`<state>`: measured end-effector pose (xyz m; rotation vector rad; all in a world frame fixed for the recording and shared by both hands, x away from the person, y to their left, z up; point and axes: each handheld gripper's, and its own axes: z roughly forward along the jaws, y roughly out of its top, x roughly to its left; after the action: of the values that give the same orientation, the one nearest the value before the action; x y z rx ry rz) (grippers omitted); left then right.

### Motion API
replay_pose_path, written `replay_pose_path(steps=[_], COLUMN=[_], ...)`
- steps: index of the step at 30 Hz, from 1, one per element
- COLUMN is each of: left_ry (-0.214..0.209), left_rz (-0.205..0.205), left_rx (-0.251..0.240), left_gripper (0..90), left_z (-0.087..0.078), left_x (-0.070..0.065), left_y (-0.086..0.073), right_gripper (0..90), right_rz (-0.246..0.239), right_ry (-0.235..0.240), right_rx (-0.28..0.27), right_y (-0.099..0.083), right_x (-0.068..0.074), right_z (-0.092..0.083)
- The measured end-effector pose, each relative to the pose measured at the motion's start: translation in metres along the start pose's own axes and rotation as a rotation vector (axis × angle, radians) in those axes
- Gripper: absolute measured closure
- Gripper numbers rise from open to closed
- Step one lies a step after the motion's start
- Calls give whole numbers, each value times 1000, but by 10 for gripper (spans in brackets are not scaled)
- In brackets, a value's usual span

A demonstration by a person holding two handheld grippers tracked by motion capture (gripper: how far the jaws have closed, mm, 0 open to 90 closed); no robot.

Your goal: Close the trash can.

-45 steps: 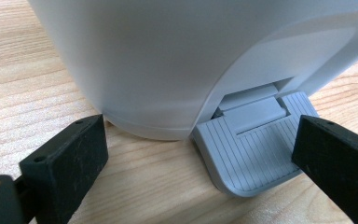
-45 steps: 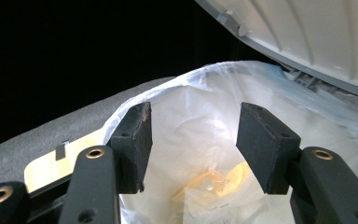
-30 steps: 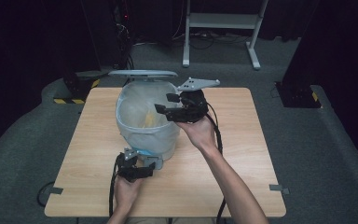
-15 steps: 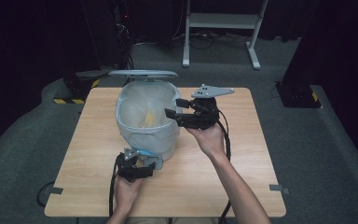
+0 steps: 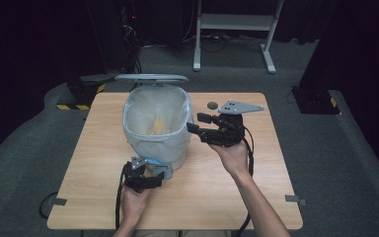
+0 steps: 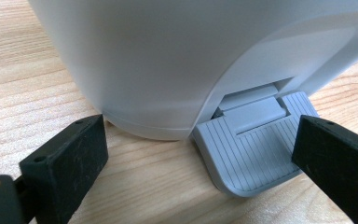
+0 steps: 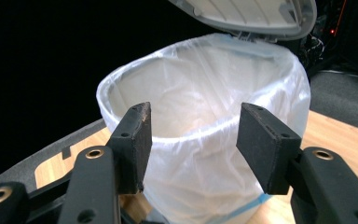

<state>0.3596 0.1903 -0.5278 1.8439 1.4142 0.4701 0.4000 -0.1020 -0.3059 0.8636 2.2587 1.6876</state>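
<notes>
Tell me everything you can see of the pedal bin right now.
The pedal bin is pale grey plastic, upright on the wooden table, lined with a translucent white bag folded over its rim. Its lid is raised at the back. Something yellowish lies inside. The ribbed grey pedal juts out at the base, with the left gripper at it, jaws apart. The right gripper hangs beside the rim, empty.

bin: smooth plastic; liner: glossy film; table: matt wood

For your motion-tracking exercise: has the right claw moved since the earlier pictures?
Yes. The right claw, jaws closing on nothing, has drawn back off the bin rim toward the table's right side.
</notes>
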Motion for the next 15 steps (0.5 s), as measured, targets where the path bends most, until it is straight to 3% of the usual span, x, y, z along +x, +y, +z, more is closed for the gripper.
replay_pose_path(steps=[15], left_ry=[-2], left_rz=[2], left_rx=[2], left_gripper=[37], left_z=[0], left_x=[0], left_y=[0], right_gripper=[458], right_rz=[9], right_ry=[-21], right_rx=[-2], right_y=[-20], right_x=[-3], right_z=[-17])
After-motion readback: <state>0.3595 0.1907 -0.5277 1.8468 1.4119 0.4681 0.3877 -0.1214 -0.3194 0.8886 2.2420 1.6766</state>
